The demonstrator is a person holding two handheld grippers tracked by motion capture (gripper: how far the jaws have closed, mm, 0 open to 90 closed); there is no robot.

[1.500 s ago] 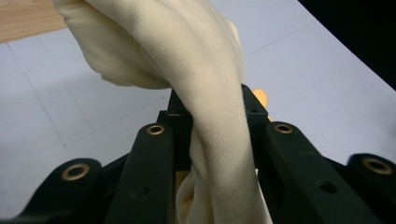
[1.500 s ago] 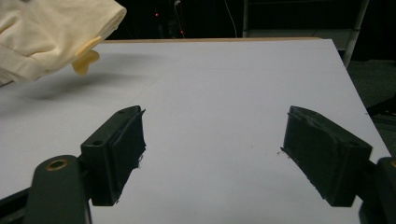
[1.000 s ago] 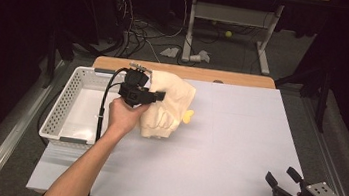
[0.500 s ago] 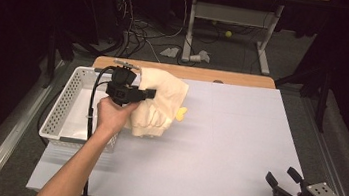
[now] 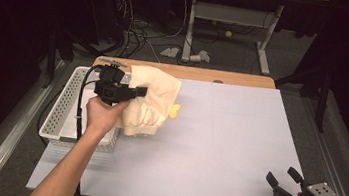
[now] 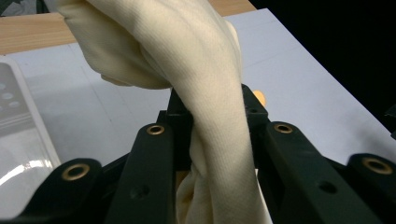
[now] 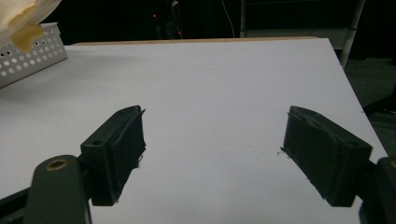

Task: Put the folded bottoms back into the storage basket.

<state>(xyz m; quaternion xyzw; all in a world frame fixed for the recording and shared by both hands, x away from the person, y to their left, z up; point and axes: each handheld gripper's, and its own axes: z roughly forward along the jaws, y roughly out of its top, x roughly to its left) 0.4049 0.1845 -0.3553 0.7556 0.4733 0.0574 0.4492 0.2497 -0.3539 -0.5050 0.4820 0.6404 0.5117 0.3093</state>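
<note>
A cream cloth (image 5: 154, 100) hangs bunched from my left gripper (image 5: 138, 92), just right of the white perforated basket (image 5: 60, 109). In the left gripper view, a twisted fold of the cloth (image 6: 205, 70) runs between the black jaws, and the left gripper (image 6: 212, 107) is shut on it. A small yellow patch (image 5: 175, 110) shows at the cloth's lower right edge. My right gripper (image 5: 281, 176) rests at the mat's near right corner. In its own view the right gripper (image 7: 212, 149) stands open over bare mat with nothing between its pads.
A white mat (image 5: 216, 148) covers most of the wooden table (image 5: 190, 73). The basket (image 7: 32, 51) stands at the mat's left edge, with the cloth (image 7: 23, 18) hanging beside it. Table legs and cables lie on the dark floor behind.
My left gripper has carried the cloth leftward, closer to the basket. The right gripper has stayed where it was, still open.
</note>
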